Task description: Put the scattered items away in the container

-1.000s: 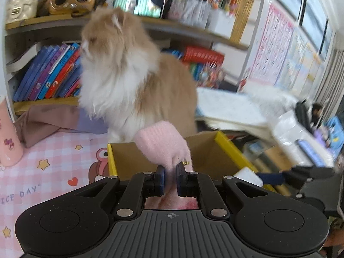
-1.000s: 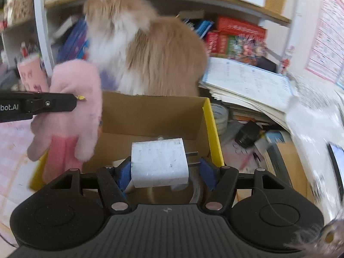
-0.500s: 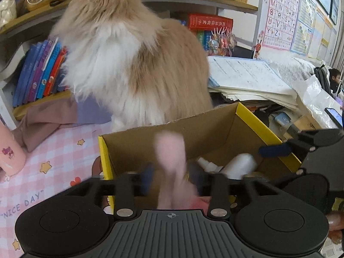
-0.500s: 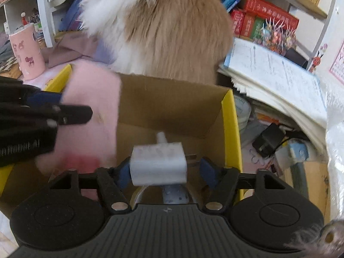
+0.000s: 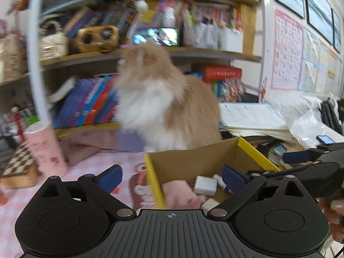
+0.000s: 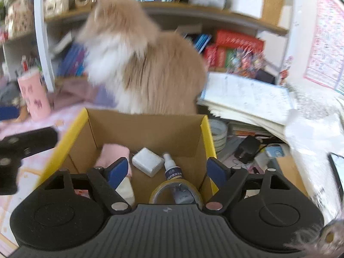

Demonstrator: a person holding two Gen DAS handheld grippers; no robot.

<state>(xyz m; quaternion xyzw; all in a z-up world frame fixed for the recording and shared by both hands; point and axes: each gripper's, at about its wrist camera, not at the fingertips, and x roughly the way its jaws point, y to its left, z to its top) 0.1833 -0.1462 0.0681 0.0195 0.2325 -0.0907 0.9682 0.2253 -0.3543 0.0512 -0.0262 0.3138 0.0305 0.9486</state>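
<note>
Looking along the left hand-held gripper (image 5: 172, 177), jaws just spread wide and empty, the pink glove (image 5: 180, 193) lies below in the box (image 5: 253, 150), while ahead of the right hand-held gripper (image 6: 168, 169), likewise opened empty, charger (image 6: 147, 161), spray bottle (image 6: 172, 167) and tape (image 6: 176, 191) rest inside, so little seems left.

No legible text anywhere

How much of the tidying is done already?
Lots is done: the pink glove, white charger, spray bottle and tape roll lie in the cardboard box. Nothing is in hand: the left gripper and right gripper have just opened, empty. Leftovers outside the box can't be told apart from the desk clutter.
</note>
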